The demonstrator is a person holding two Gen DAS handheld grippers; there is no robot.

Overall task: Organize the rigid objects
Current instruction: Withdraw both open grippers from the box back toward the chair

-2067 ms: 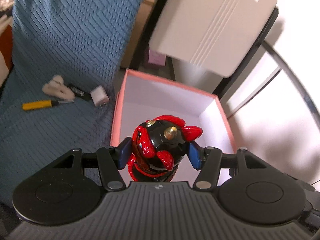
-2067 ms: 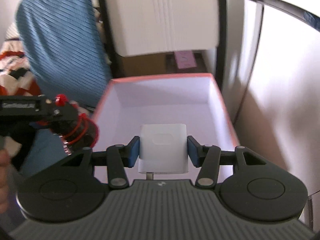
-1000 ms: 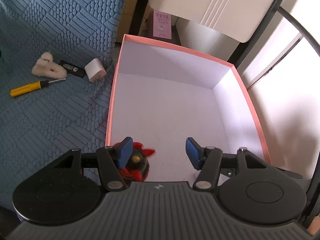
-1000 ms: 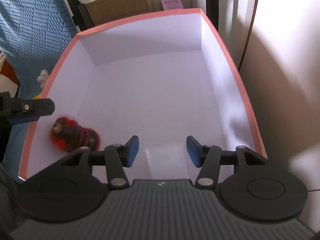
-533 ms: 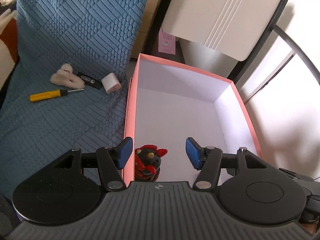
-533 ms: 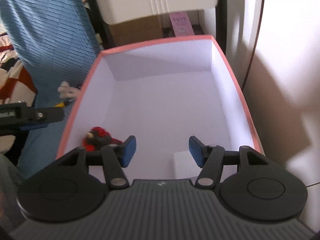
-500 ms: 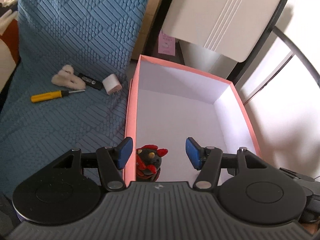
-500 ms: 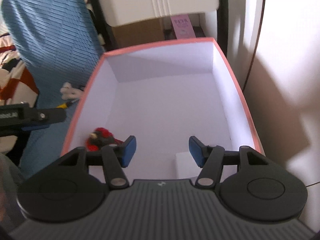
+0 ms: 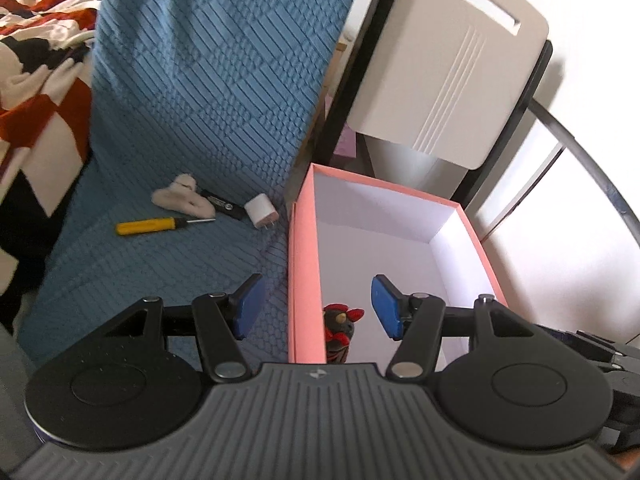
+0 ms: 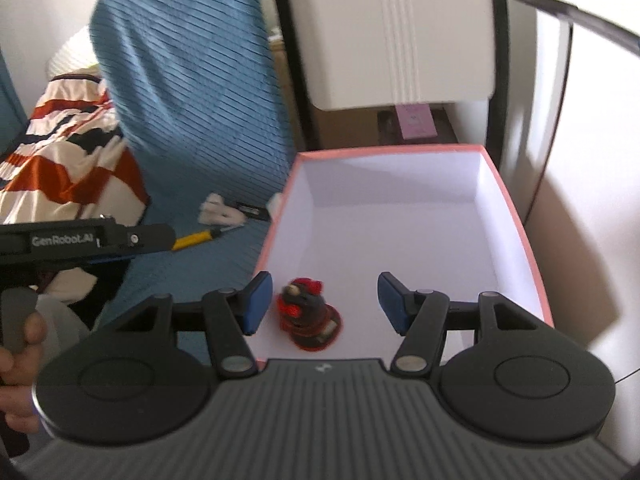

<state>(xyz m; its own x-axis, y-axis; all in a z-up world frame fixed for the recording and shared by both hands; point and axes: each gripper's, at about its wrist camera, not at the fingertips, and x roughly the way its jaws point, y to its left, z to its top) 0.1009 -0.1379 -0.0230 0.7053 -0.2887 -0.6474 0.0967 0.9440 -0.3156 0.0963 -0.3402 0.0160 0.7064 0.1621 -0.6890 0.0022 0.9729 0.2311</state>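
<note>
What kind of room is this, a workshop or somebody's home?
Most likely a home, perhaps a bedroom: a striped blanket lies rumpled beside a blue quilted cover, with a white chair behind the pink box.

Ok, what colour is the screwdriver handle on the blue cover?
Yellow: the small screwdriver has a yellow handle, clearest in the left wrist view.

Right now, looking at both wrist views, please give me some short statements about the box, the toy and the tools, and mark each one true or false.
1. The red and black toy figure stands inside the pink box. True.
2. The left hand-held gripper is shut on the toy. False: it is open and holds nothing.
3. The yellow screwdriver lies in the box. False: it lies outside, on the blue cover.
4. The right hand-held gripper is open. True.
5. The white charger lies outside the box, near its pink wall. True.
</note>
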